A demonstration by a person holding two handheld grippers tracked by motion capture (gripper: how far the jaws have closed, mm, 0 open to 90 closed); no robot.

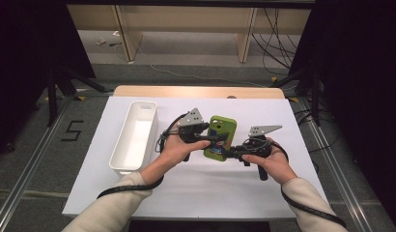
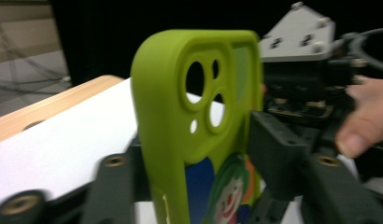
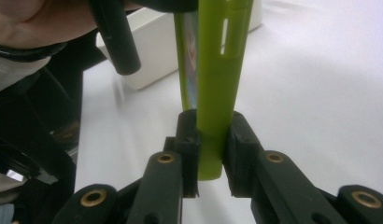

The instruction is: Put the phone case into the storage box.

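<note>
Light, bendy phone case [image 3: 213,88]: right claw [image 3: 211,154] pinches its bottom edge; left claw [image 2: 199,186] half open around it; grip edges.

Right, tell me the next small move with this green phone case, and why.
Probably draw the left gripper back off the green phone case: its jaws stand apart around the case in the left gripper view, while the right gripper pinches the case's edge, so the handover looks complete.
</note>
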